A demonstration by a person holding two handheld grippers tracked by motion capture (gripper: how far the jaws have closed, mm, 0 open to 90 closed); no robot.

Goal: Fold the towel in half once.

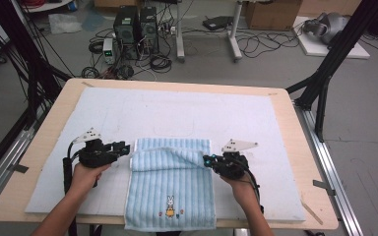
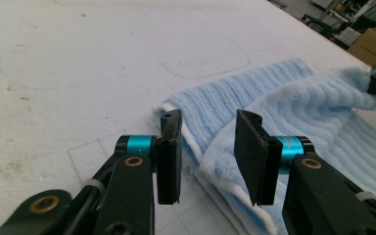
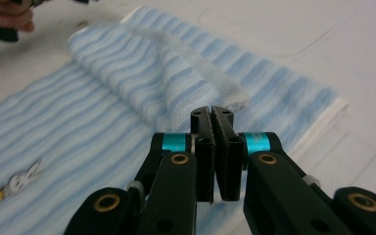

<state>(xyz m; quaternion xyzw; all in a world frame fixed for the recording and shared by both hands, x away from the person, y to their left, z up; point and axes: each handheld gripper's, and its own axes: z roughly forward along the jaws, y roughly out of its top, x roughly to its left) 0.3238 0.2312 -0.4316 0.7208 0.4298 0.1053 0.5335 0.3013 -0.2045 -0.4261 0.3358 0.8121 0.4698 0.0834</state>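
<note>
A light blue striped towel (image 1: 170, 189) with a small rabbit picture (image 1: 170, 201) lies on the white mat, and its far part is folded back into a soft roll (image 1: 170, 158). My left gripper (image 1: 123, 147) sits at the roll's left end. In the left gripper view it (image 2: 208, 147) is open, with the towel's folded edge (image 2: 215, 147) between the pads, untouched. My right gripper (image 1: 207, 160) is at the roll's right end. In its own view it (image 3: 211, 113) is shut, its tips pinching the lifted corner of the fold (image 3: 232, 102).
The white foam mat (image 1: 177, 108) covers most of the wooden table (image 1: 54, 118), with bare mat beyond the towel. The towel's near edge hangs over the table's front. Black frame posts (image 1: 325, 73) stand at both sides; computers and cables lie on the floor behind.
</note>
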